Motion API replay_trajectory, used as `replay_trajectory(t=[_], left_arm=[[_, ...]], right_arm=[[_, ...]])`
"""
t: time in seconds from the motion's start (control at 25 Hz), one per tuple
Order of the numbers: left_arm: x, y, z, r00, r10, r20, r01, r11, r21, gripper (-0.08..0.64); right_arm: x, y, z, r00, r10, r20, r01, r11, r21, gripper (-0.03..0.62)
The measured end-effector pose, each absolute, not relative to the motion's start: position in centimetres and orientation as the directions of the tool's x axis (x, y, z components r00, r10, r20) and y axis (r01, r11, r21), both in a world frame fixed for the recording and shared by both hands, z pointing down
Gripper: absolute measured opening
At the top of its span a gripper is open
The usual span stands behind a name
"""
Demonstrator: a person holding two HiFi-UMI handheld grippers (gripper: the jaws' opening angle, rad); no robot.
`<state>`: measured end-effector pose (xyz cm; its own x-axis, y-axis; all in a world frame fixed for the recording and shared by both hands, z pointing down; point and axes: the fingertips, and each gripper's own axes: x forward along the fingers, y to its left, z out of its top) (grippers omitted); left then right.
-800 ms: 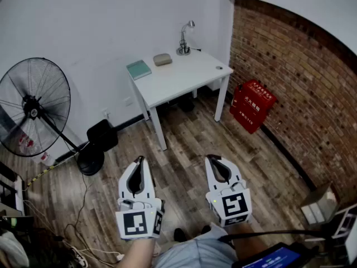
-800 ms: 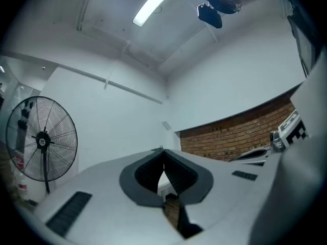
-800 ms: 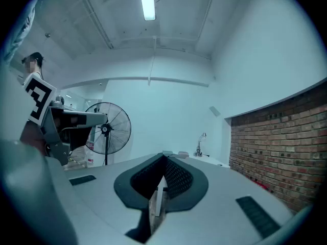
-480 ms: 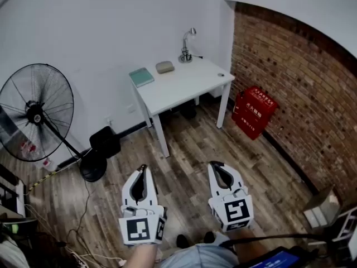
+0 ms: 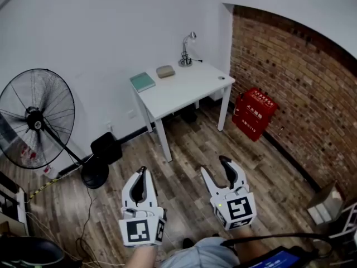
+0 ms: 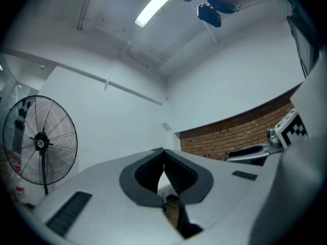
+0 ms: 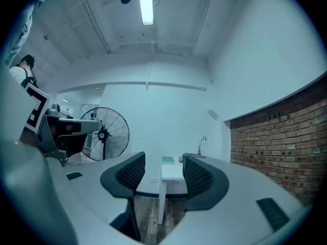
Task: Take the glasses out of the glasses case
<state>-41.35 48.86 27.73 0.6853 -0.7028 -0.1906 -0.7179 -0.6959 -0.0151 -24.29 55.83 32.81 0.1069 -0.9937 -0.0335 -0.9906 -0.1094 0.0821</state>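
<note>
The glasses case (image 5: 165,71), a small tan oval, lies shut at the back of a white table (image 5: 184,88) across the room. It shows as a small shape (image 7: 182,160) on the table in the right gripper view. Both grippers hang low over the wooden floor, far short of the table. My left gripper (image 5: 140,171) is shut, its tips meeting with nothing between them (image 6: 163,150). My right gripper (image 5: 215,166) stands open and empty (image 7: 163,162), aimed at the table. No glasses are visible.
A teal book (image 5: 143,82) and a desk lamp (image 5: 186,50) share the table. A big standing fan (image 5: 36,119) is at the left with a black bag (image 5: 106,147) by its base. A red box (image 5: 254,111) leans on the brick wall at the right.
The right gripper's jaws have spread from shut to open. The head view has shifted a little, with the table sitting slightly lower in the picture. The left gripper stays shut.
</note>
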Motion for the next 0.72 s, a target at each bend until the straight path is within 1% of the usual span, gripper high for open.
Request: replay_trajectory(t=[0.32,0.72], left_arm=[[-42.5,46.7,28.7,0.710,-0.680,-0.182,-0.694,-0.720,-0.015,0.006],[-41.2,42.9,30.7,0.715,-0.685,-0.136,-0.692,-0.722,-0.002,0.006]], right_arm=[[-25.2,54.3,32.5,0.149,-0.987,-0.063,-0.983,-0.155,0.097,0.242],[-23.5,51.0,33.7,0.173,-0.985,-0.019,-0.981,-0.174,0.087,0.239]])
